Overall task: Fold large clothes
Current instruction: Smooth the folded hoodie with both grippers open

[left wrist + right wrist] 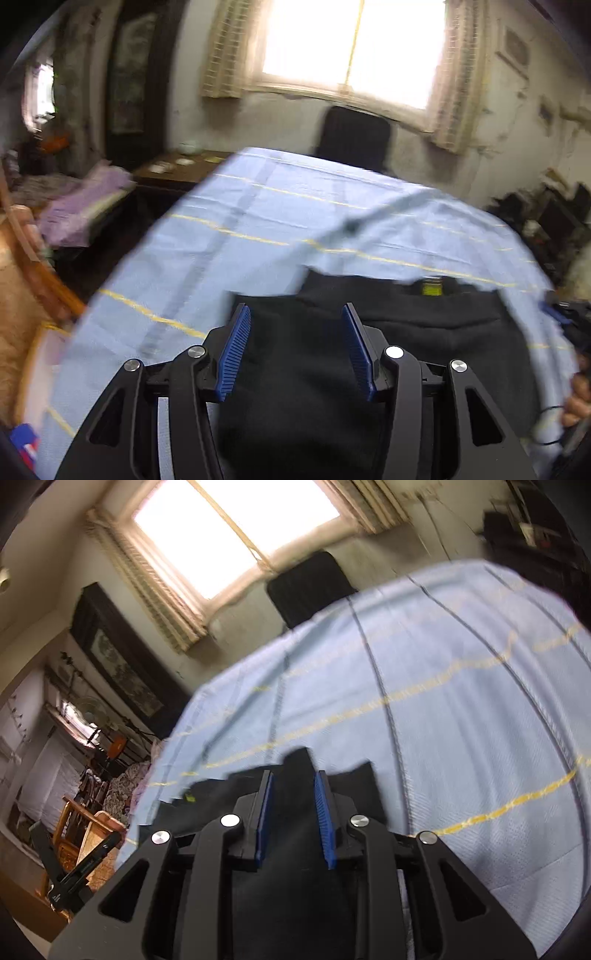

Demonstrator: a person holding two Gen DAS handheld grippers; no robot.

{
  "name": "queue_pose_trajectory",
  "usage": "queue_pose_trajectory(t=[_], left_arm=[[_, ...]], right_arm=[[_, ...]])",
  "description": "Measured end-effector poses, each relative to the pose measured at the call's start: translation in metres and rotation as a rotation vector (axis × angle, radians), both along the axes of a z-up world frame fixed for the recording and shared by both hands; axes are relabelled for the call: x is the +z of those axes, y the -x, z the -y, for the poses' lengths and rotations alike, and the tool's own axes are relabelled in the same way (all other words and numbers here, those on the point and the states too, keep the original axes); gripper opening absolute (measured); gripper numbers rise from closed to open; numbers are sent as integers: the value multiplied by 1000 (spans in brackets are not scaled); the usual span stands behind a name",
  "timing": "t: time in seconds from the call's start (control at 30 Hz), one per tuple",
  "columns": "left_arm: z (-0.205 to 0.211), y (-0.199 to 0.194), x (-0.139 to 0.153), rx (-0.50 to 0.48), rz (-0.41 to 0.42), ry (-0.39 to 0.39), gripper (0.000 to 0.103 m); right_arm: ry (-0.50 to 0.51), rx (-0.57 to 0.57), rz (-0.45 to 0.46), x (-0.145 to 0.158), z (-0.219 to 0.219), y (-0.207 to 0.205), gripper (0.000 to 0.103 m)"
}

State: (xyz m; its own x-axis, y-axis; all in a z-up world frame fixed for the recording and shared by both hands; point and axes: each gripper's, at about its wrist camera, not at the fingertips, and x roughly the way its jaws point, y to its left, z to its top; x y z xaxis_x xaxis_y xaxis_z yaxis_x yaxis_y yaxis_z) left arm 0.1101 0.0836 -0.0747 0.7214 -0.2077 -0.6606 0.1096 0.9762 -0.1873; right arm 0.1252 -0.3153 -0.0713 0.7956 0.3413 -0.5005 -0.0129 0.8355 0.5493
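We see a dark garment (pixel 314 369) lying partly folded on a light blue sheet (pixel 258 221). Our left gripper (pixel 297 350) stands released above it, gripping nothing. Our right gripper (pixel 293 816) looks narrowly parted over the cloth; a grip we cannot tell. We judge more folds remain

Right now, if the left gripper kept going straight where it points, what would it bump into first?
Probably the black garment: the left gripper points down at it, open, with dark cloth right past its fingertips. Depth is hard to judge.
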Motion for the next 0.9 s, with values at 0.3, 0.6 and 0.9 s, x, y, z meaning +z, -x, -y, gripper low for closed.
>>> queue_pose_trajectory(t=[0.3, 0.6, 0.9], left_arm=[[84, 4, -2, -141, -14, -93, 59], [99, -20, -66, -120, -118, -195, 67], [98, -19, -67, -124, -110, -192, 67]], right_arm=[[118, 248, 51, 21, -94, 27, 23], [165, 317, -176, -47, -123, 3, 24], [190, 314, -166, -47, -128, 5, 24]])
